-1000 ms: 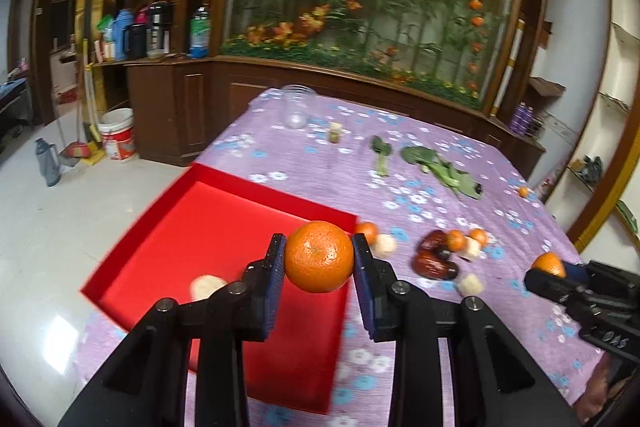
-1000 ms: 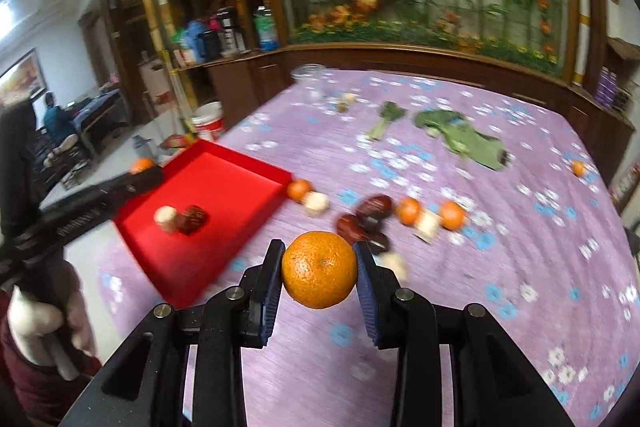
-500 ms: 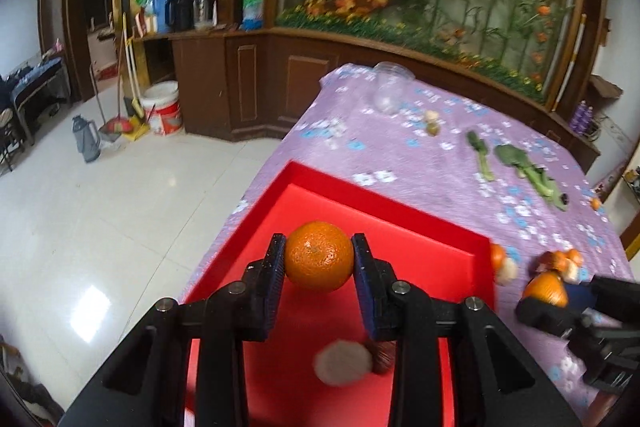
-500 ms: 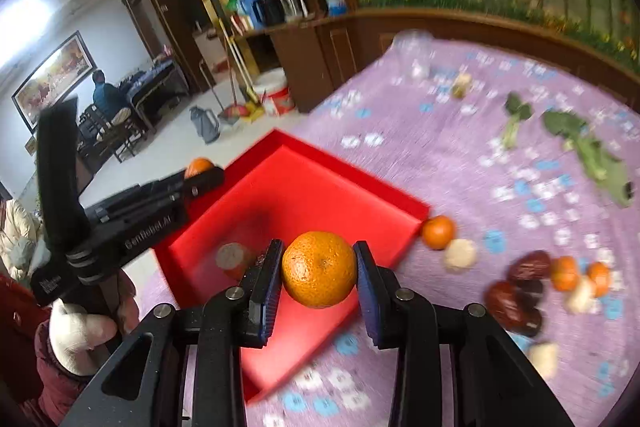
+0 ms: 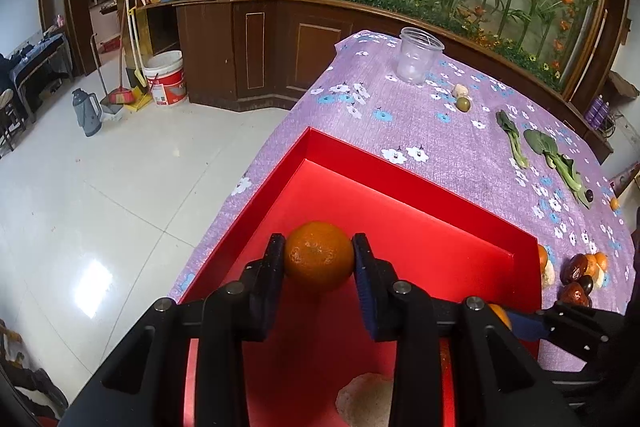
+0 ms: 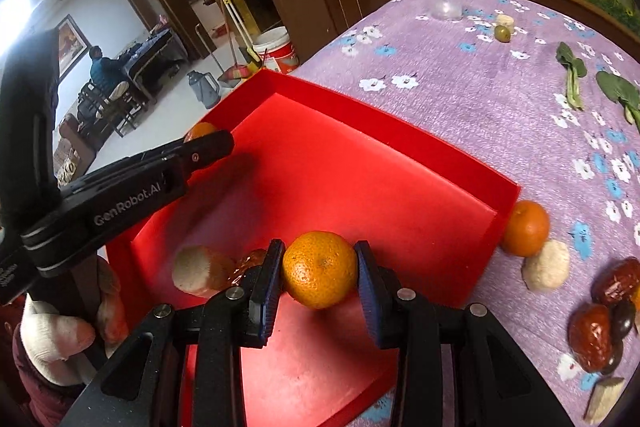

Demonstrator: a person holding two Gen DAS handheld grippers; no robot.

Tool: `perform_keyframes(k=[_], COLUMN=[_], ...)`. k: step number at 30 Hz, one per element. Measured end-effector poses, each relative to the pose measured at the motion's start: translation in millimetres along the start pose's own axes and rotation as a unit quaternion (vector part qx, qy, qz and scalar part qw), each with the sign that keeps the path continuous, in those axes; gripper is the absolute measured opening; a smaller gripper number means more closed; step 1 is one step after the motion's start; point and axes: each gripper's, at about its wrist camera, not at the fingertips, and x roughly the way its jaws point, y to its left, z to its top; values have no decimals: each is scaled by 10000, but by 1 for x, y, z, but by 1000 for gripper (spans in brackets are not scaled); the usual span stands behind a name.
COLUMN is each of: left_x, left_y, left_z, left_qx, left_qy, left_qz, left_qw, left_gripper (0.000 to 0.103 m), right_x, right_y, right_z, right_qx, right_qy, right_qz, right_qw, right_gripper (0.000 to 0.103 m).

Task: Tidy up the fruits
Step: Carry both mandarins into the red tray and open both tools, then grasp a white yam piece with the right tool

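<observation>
Lowering both oranges (image 5: pixel 319 254) over tray (image 5: pixel 404 203), claws seemingly loosening

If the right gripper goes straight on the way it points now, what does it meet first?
Probably the red tray's bare floor: the right gripper, jaws opening around its orange, points down into it. Depth is unclear.

Indoor light, moderately bright, colours saturated. Glare patch on the glossy floor tiles (image 5: pixel 90 277) in the left wrist view; blown-out highlight at the upper left of the right wrist view. Soft shadow under the left gripper (image 6: pixel 208 143) across the red tray (image 6: pixel 400 163). Heavy fisheye bending, black vignette in the corners. Slight motion blur low in the tray, centre sharp.
</observation>
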Motion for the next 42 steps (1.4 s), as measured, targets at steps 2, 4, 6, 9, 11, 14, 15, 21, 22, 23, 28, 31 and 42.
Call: perform_keyframes(k=[2, 4, 6, 9, 11, 14, 15, 21, 22, 23, 28, 31, 42], left_x=[0, -4, -9, -21, -32, -50, -56, -81, -85, -88, -110, -121, -147], left_y=[0, -2, -4, -8, -10, -13, -14, -32, -35, -38, -54, -61, -83], left_z=[1, 0, 1, -1, -3, -9, -11, -27, -30, -32, -39, -43, -49], left_qx=[-3, -5, -8, -11, -63, -209, -260, -262, -238, -218, -36, 40, 161], left_qy=[-18, -83, -136, -234, -336, -494, -546, -748, -792, -829, -1049, -1135, -1269], left_qz=[13, 40, 24, 4, -26, -77, -94, -2, 39, 66, 169, 153, -121], left_qw=[10000, 10000, 9999, 9997, 9994, 9985, 9981, 9969, 9966, 9963, 9943, 9934, 9917], left_gripper=[46, 52, 52, 56, 60, 63, 66, 68, 68, 68, 71, 73, 74], right_x=[0, -3, -8, -24, -40, -59, -63, -62, -58, -54, -42, -44, -89], right_y=[3, 5, 8, 8, 4, -6, -8, -3, 0, 5, 16, 5, -23], right_z=[0, 0, 0, -1, -5, -12, -15, -42, -46, -50, -62, -65, -75], right_qx=[-41, -99, -136, -125, -38, 185, 242, 150, 84, 6, -437, -341, 156], right_qy=[-15, -64, -136, -302, -468, -651, -684, -531, -478, -419, -316, -311, -628], right_qz=[14, 17, 12, 32, 21, -26, -49, -398, -491, -596, -1299, -1498, -1172], right_qw=[10000, 9999, 9998, 9995, 9989, 9977, 9974, 9977, 9976, 9973, 9901, 9876, 9910], right_gripper=[40, 41, 42, 43, 46, 53, 53, 54, 54, 54, 54, 56, 62])
